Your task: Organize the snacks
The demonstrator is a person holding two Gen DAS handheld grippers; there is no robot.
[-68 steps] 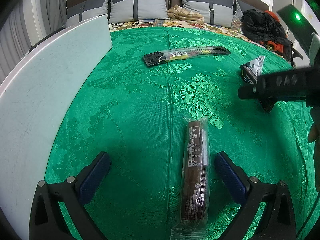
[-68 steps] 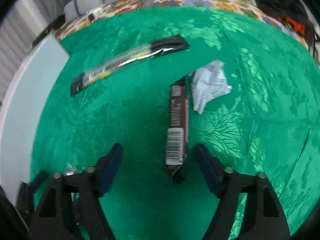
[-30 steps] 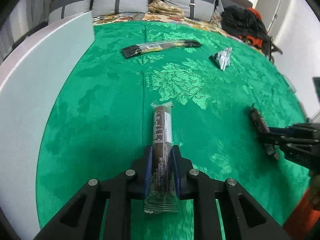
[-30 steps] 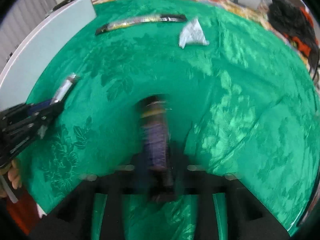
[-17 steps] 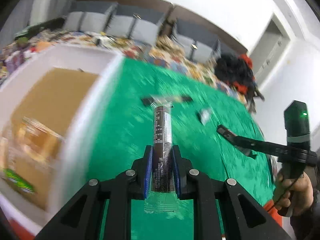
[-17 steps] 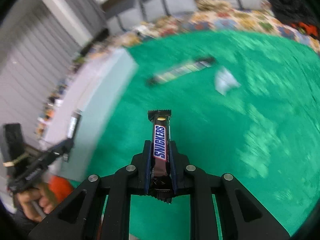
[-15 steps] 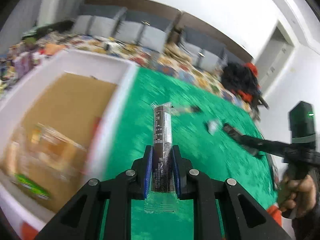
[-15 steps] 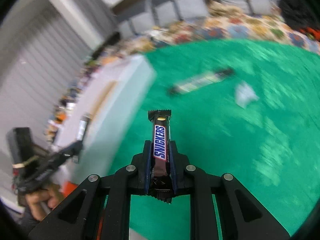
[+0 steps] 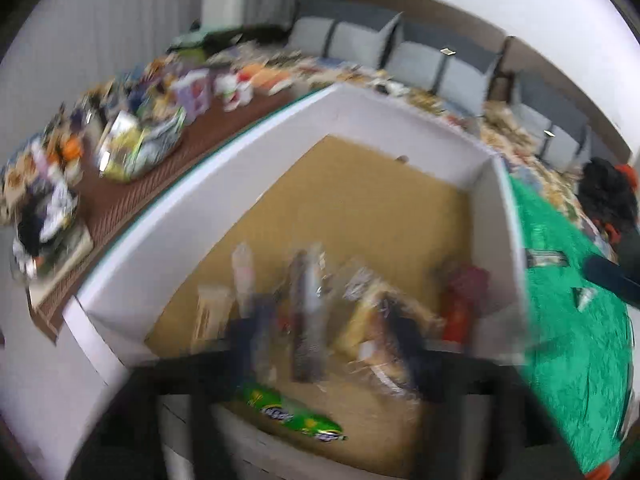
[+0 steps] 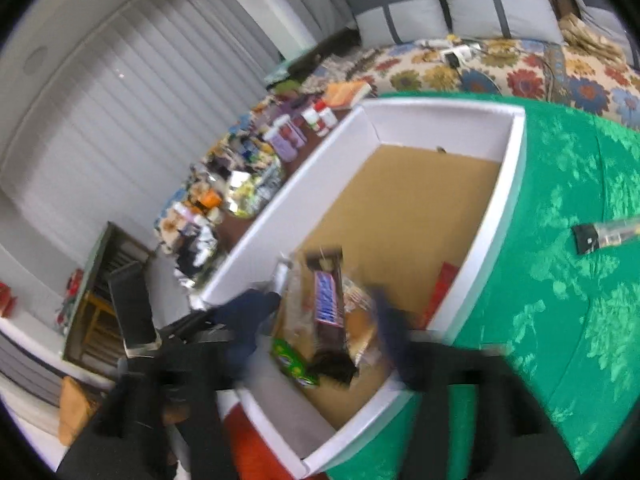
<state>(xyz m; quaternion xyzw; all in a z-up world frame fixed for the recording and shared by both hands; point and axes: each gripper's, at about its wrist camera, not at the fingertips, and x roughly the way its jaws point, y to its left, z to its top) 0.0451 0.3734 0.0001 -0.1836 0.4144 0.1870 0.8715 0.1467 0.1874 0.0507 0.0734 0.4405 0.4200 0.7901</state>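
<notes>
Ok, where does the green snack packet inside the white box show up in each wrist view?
Left wrist view: the green snack packet lies low and centre-left, on the box's brown floor by the near wall.
Right wrist view: it sits low and left of centre, just left of the brown chocolate bar.
Shared landmark: the white box, whose far wall shows in both views, beside the green cloth.

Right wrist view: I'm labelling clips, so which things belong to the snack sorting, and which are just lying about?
Job:
white box
Snickers bar
green packet
long dark snack pack
right gripper, opening

Lying about:
grey pillows
cluttered side table
floral bedspread
</notes>
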